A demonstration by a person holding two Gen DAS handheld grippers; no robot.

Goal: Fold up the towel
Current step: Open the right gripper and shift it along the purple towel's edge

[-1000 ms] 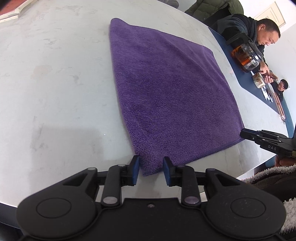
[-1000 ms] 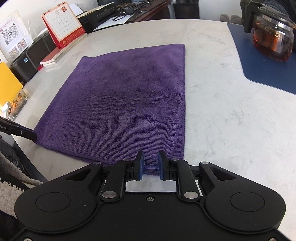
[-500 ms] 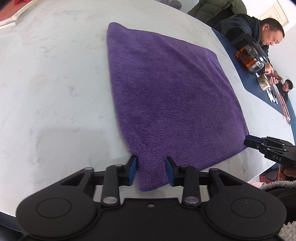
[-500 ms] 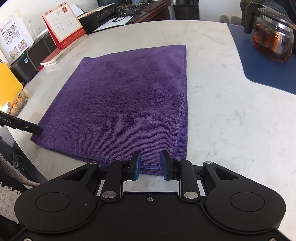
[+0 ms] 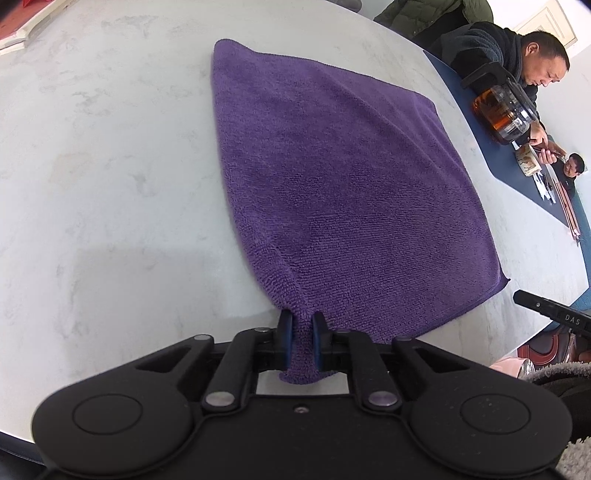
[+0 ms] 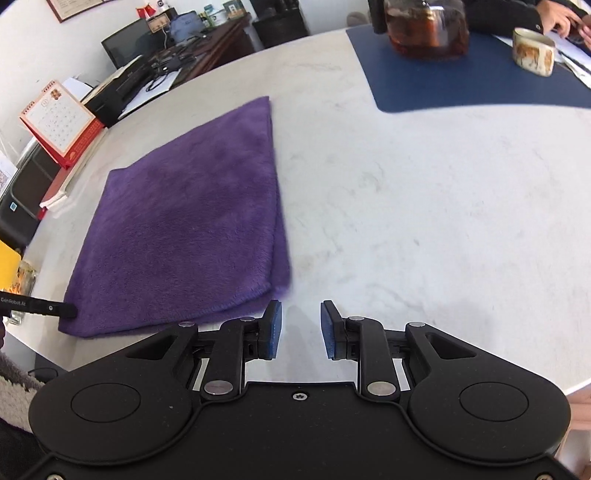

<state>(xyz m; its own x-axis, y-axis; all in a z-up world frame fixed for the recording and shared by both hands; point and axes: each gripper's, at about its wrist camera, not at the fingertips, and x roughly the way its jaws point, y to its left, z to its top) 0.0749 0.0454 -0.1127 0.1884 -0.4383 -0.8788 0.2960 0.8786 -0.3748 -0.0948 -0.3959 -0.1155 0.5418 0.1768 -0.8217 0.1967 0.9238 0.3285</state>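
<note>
A purple towel (image 5: 351, 184) lies flat on the pale marble table (image 5: 92, 184). My left gripper (image 5: 303, 321) has the towel's near left corner between its blue pads; the jaws are closing and the pads press the bunched cloth. In the right wrist view the towel (image 6: 184, 229) lies to the left, its right edge showing two layers. My right gripper (image 6: 301, 314) stands open over bare table, just right of the towel's near right corner, with nothing between its fingers. The left gripper's finger (image 6: 44, 308) shows at that view's left edge.
A glass teapot (image 6: 424, 29) and a cup (image 6: 533, 51) stand on a blue mat (image 6: 461, 81) at the far right. People (image 5: 517, 55) sit there. A desk calendar (image 6: 59, 118) and books line the far left. The table's rim runs close under both grippers.
My left jaws have closed onto the towel's near left corner, bunching it. My right gripper opened off the near right corner, slid right and rolled.
</note>
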